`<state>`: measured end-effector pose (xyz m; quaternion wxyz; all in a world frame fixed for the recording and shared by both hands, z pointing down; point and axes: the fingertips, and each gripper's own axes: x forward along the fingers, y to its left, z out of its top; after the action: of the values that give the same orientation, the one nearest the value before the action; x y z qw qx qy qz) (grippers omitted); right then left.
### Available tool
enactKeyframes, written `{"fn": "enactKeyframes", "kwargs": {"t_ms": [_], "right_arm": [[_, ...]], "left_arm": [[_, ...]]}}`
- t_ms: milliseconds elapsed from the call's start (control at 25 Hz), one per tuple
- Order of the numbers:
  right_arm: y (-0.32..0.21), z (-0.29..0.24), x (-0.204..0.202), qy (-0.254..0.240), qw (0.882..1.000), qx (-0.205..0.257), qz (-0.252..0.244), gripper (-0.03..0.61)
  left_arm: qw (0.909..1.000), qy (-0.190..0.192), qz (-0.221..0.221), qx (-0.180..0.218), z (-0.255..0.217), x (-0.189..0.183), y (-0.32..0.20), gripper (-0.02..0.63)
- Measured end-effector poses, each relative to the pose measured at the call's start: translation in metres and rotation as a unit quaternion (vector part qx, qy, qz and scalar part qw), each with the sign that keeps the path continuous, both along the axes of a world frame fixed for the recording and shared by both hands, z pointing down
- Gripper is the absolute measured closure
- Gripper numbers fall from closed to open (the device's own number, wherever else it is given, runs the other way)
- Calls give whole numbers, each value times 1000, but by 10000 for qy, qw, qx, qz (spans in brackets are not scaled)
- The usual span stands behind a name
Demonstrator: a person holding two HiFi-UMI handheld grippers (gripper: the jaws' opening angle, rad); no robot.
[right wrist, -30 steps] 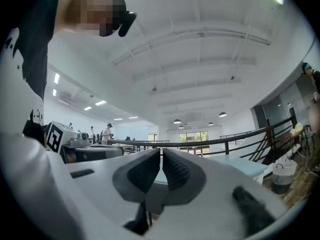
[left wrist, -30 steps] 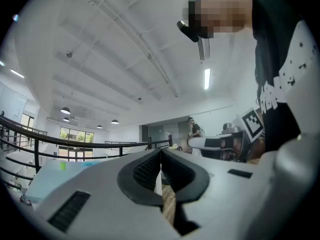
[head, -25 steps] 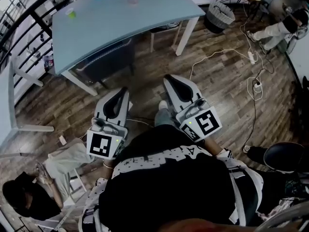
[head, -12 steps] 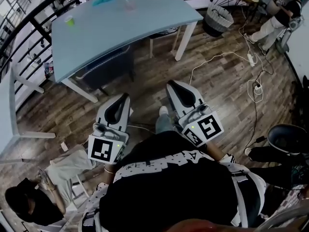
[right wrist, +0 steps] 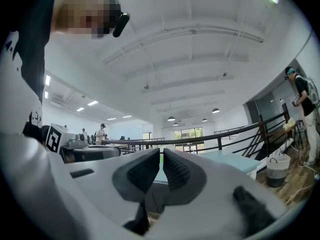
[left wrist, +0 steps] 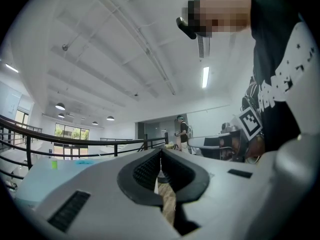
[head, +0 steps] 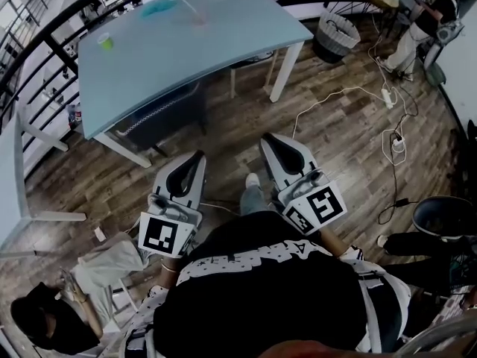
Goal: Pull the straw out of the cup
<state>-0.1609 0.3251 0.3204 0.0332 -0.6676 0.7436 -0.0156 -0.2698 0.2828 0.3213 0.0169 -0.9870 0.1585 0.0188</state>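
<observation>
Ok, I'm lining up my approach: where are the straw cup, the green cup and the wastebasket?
straw cup (head: 200,19): head view, on the cup's body.
green cup (head: 108,43): head view, on its middle.
wastebasket (head: 333,34): head view, on its side wall.

Over the last 1 second the pale blue rectangular table has slid lower in the head view, carrying the small green cup with it. The left gripper and right gripper sit slightly lower. The standing person in pale trousers has drifted toward the top right corner.

Far cup tiny, straw perhaps blurred
</observation>
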Motion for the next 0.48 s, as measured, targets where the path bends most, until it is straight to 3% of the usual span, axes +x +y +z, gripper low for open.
{"fn": "enactKeyframes", "kwargs": {"t_ms": [480], "right_arm": [[-26,7,33,-12,9997,-151,201,543]], "left_arm": [[9997,9,74,-228,7,32,-32,598]]}}
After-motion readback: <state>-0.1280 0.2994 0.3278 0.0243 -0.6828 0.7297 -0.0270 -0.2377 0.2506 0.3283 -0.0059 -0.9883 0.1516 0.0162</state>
